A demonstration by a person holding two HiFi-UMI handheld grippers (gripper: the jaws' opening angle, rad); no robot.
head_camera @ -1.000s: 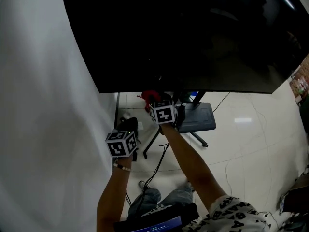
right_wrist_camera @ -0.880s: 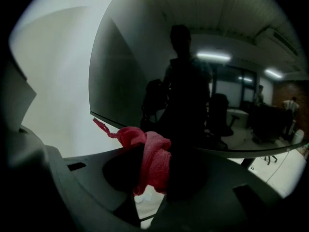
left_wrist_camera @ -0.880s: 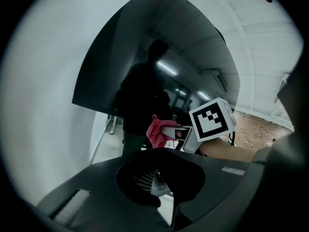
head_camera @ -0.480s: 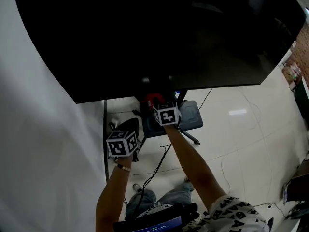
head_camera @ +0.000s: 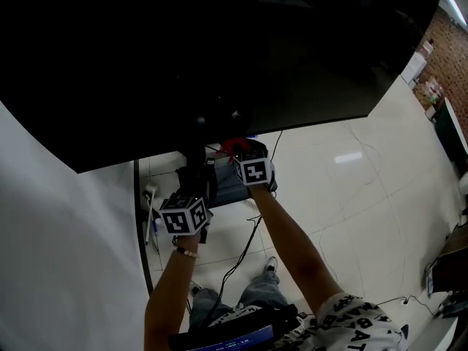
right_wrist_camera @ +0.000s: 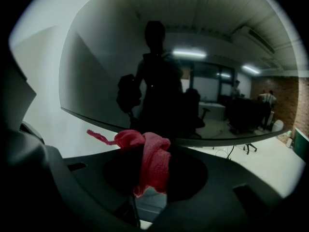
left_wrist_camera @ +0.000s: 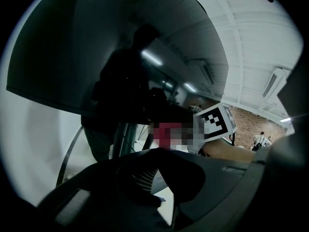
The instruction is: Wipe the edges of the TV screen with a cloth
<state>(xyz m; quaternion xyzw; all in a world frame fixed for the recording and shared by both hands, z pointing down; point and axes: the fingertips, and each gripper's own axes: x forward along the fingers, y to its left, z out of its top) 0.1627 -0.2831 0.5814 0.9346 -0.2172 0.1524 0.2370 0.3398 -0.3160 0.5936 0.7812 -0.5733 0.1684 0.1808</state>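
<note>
The black TV screen [head_camera: 219, 42] fills the top of the head view, and its lower edge slants up to the right. Just beneath that edge my right gripper [head_camera: 238, 151] is shut on a red cloth [head_camera: 231, 145]. In the right gripper view the bunched cloth [right_wrist_camera: 150, 159] sticks up between the jaws, just under the screen's lower edge [right_wrist_camera: 193, 140]. My left gripper [head_camera: 194, 183] hangs lower and to the left, off the screen. In its own view the left gripper [left_wrist_camera: 155, 153] has its tips together with nothing held.
A white wall [head_camera: 51, 269] runs down the left. Below the TV are the dark stand base [head_camera: 219, 185], a power strip [head_camera: 150, 194] and a cable [head_camera: 245, 251] trailing over the pale tiled floor [head_camera: 365, 196]. A brick wall [head_camera: 447, 64] stands at far right.
The view has swung, so the TV's lower-left corner has slid left and down. The right gripper with the cloth now sits farther from that corner along the lower edge. The left gripper has hardly moved.
</note>
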